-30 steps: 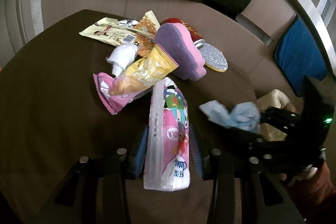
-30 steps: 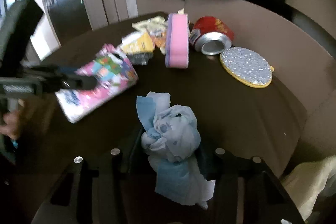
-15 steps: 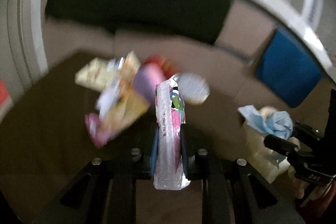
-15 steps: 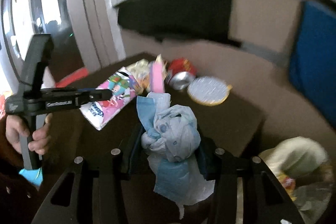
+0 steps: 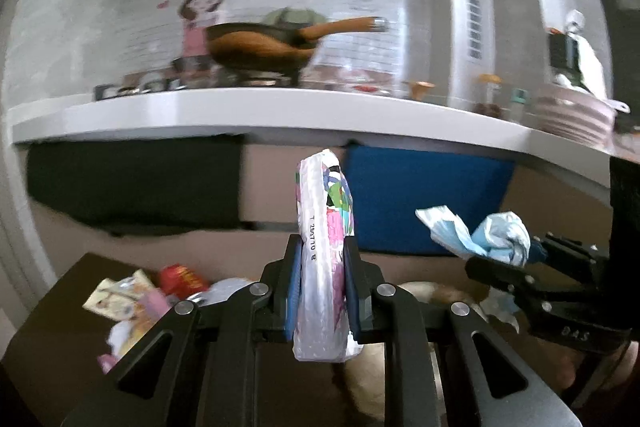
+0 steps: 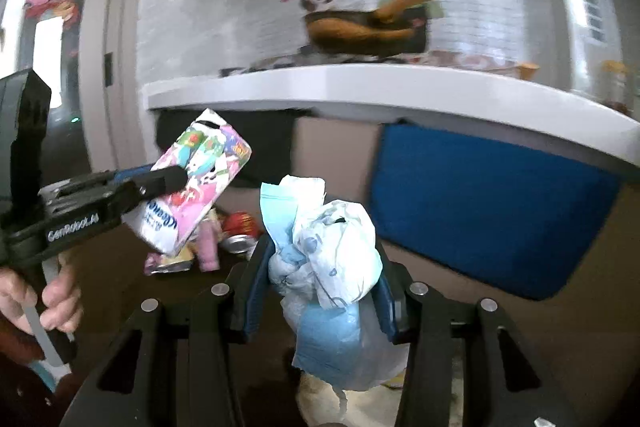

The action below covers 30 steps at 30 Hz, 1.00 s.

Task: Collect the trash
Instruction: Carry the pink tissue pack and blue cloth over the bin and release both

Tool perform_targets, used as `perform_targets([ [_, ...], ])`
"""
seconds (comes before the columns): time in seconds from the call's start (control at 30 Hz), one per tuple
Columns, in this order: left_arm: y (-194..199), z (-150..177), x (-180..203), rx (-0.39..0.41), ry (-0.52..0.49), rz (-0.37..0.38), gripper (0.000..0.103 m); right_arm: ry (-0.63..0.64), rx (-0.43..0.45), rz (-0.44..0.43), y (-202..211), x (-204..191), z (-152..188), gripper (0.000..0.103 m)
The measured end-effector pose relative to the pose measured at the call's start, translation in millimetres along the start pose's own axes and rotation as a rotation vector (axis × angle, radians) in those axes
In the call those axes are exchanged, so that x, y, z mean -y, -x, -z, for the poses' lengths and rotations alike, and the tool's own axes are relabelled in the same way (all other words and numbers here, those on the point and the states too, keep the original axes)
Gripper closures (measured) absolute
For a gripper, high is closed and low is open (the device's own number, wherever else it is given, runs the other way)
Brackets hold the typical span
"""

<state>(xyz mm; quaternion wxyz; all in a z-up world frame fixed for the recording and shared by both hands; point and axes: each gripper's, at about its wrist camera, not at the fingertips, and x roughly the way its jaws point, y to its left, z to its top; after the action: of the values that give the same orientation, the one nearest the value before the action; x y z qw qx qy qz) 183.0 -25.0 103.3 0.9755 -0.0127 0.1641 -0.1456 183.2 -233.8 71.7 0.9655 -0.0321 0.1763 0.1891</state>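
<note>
Pink snack packet (image 5: 324, 255) sits clamped in the left hand-held gripper (image 5: 322, 291); the right hand-held gripper (image 6: 320, 291) clamps crumpled blue tissue (image 6: 332, 267), both above the counter (image 5: 52, 311).

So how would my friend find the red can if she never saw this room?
Look under the long white counter to the dark table with the heap of wrappers. The red can lies on its side at the back of that heap. It is the only shiny metal thing there; the rest is paper and plastic.

The pink packet (image 5: 325, 251) reads "T 250770 B"; the left claw (image 6: 160, 183) reads "GenRobot.AI".
</note>
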Motion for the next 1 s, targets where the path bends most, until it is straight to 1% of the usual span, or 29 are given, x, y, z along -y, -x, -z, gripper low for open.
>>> perform_targets([
  [0.13,-6.0,-3.3,38.0,0.024,-0.048,0.038,0.083,-0.024,0.016,0.083,19.4,26.2,-0.2,0.061],
  [0.23,-15.5,-2.1,58.5,0.003,-0.051,0.072,0.083,-0.045,0.020,0.119,29.3,41.4,2.7,0.061],
  [0.37,-27.5,7.0,78.0,-0.032,-0.063,0.090,0.083,-0.074,0.014,0.141,30.4,56.2,10.2,0.061],
  [0.5,-43.8,14.3,84.2,-0.074,-0.063,0.102,0.083,-0.122,0.003,0.148,26.6,70.1,21.1,0.061],
  [0.6,-54.8,20.5,84.5,-0.101,-0.043,0.118,0.083,-0.156,-0.014,0.143,23.0,80.0,29.6,0.061],
  [0.8,-74.4,37.0,85.4,-0.141,-0.017,0.145,0.083,-0.126,-0.049,0.202,11.0,85.7,41.4,0.060],
  [0.9,-86.2,44.8,85.8,-0.178,-0.002,0.166,0.083,-0.132,-0.059,0.192,7.9,87.1,45.9,0.060],
  [1.0,-92.4,51.9,85.6,-0.190,0.006,0.176,0.083,-0.138,-0.066,0.197,4.6,90.7,51.7,0.060],
])
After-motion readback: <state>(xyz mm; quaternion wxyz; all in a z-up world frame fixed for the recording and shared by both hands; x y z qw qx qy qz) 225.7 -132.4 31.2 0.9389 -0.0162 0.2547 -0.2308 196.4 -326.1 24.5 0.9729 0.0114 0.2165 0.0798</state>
